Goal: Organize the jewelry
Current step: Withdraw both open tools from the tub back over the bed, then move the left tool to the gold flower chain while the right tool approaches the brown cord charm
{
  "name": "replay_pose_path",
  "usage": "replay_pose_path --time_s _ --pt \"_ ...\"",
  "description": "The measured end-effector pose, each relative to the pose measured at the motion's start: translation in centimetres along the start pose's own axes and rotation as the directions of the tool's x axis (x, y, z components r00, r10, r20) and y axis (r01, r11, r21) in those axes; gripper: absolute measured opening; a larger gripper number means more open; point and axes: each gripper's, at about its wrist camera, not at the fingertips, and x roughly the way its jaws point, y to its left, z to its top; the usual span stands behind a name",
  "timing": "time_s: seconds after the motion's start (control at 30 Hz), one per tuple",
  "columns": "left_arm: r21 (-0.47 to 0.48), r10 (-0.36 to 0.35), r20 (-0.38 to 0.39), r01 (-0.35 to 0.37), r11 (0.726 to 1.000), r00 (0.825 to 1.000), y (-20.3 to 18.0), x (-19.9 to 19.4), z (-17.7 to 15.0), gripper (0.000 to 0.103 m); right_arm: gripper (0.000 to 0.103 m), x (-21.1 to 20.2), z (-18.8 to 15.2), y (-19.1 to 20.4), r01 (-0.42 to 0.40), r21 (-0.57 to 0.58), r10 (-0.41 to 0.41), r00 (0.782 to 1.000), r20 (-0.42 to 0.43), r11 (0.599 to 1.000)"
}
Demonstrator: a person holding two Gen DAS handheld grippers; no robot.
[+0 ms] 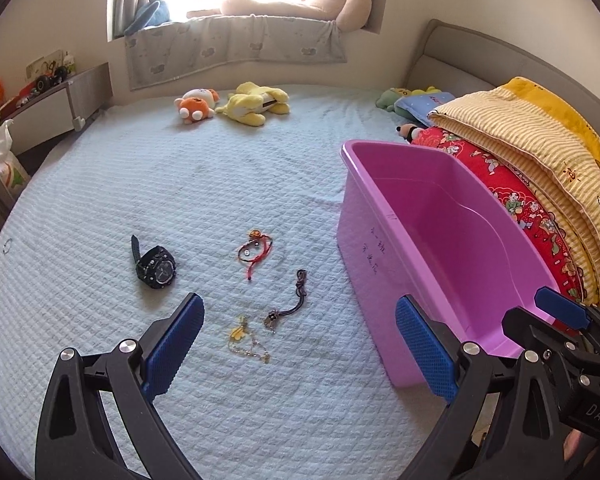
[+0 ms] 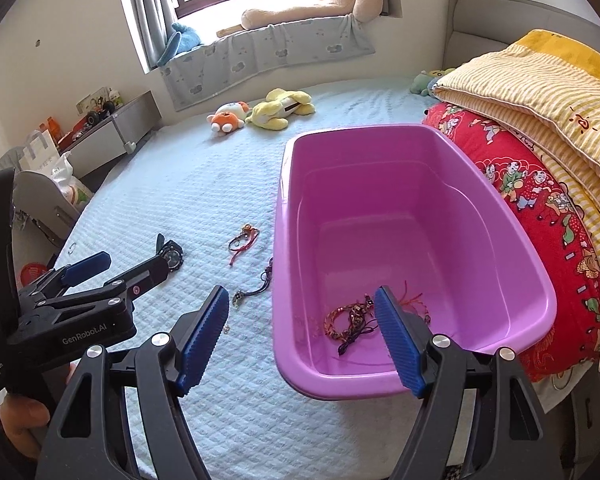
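On the pale blue bedspread lie a black watch [image 1: 156, 266], a red cord bracelet [image 1: 254, 250], a dark cord with a charm [image 1: 288, 304] and a gold chain with a yellow flower [image 1: 246, 342]. My left gripper [image 1: 300, 340] hovers open just short of the gold chain, holding nothing. A purple plastic tub [image 2: 380, 136] stands to their right, with several woven bracelets [image 2: 348, 320] on its floor. My right gripper [image 2: 300, 336] stands open over the tub's near left corner, empty. In the right wrist view the watch [image 2: 172, 258] and the left gripper [image 2: 136, 264] show at the left.
Folded red and yellow quilts [image 2: 540, 160] press against the tub's right side. Orange and yellow plush toys [image 1: 228, 106] lie at the far end of the bed. A low cabinet [image 1: 60, 108] and bags stand off the bed's left edge. A hand [image 2: 20, 420] grips the left tool.
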Motion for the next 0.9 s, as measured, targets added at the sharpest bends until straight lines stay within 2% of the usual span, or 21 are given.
replay_pose_path --time_s 0.43,0.5,0.77,0.9 --pt "-0.047 0.114 -0.017 -0.114 0.992 0.993 5.6 -1.5 -4.4 0.097 0.072 1.1 -1.8 4.9 -0.016 -0.045 0.015 1.0 -0.011 0.999" --pt "-0.041 0.136 -0.016 -0.136 0.99 0.991 6.3 -1.7 -5.2 0.097 0.076 1.3 -2.1 5.5 -0.013 -0.05 0.012 1.0 -0.011 0.999" --pt "-0.082 0.153 -0.006 -0.153 0.985 0.988 8.8 -2.4 -7.5 0.097 0.077 2.3 -3.5 7.4 -0.004 -0.072 0.002 1.0 -0.018 0.997" --pt "-0.086 0.167 -0.048 -0.171 0.982 0.985 9.7 -1.7 -8.7 0.097 0.079 3.0 -4.5 8.1 -0.021 -0.084 0.019 0.999 -0.031 0.996"
